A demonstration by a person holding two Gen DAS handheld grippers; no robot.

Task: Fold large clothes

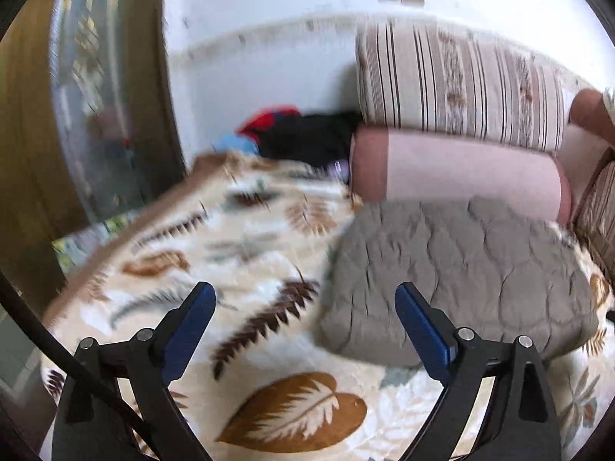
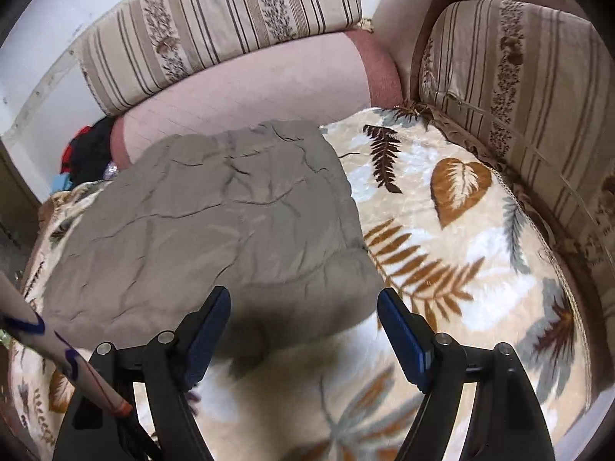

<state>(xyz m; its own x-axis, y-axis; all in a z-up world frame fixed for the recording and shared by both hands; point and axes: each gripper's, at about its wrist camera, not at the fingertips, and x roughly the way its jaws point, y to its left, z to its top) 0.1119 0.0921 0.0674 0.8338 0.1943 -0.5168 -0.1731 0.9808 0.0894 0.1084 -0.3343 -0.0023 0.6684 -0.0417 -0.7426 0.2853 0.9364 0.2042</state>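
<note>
A grey quilted garment [image 1: 461,276] lies folded into a thick rectangle on the leaf-patterned blanket [image 1: 246,253]. In the right wrist view the same garment [image 2: 215,223] fills the middle left, its near edge just beyond my fingers. My left gripper [image 1: 305,296] hangs above the blanket to the left of the garment, jaws wide apart with nothing between them. My right gripper [image 2: 303,301] hovers over the garment's near right corner, open and empty. Both pairs of blue pads are bare.
The blanket [image 2: 461,269] covers a corner sofa with striped cushions [image 2: 230,15] and a pink bolster [image 1: 461,169]. A pile of dark, red and blue clothes [image 1: 300,134] sits at the far end by the white wall. A wooden cabinet [image 1: 27,153] stands left. A sleeve [image 2: 57,349] crosses the lower left.
</note>
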